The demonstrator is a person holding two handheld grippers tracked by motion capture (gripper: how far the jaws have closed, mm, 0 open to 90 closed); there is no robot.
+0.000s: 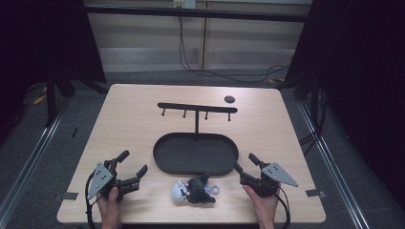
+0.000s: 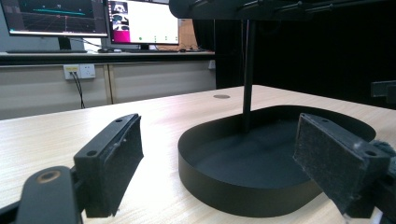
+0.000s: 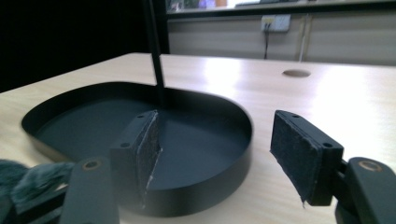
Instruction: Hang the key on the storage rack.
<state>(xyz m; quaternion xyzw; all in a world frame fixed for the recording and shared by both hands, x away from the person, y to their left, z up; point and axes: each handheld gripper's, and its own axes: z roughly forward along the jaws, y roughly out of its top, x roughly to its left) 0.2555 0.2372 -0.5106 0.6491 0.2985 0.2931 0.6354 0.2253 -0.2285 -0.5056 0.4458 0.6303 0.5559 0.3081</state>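
A black oval tray lies mid-table, and a thin post rises from it to a crossbar with several pegs. In front of the tray lies a small plush keychain toy, dark with a white part and a pale ring. My left gripper rests on the table left of the toy, jaws open and empty. My right gripper sits right of the toy, also open and empty. The left gripper view looks between open pads at the tray. In the right gripper view, the tray lies ahead, with dark plush fur at bottom left.
A small dark round disc sits in the tabletop near the far right. Bits of tape mark the near corners. Black curtains flank the table and cables trail on the floor behind. Monitors stand on a far desk.
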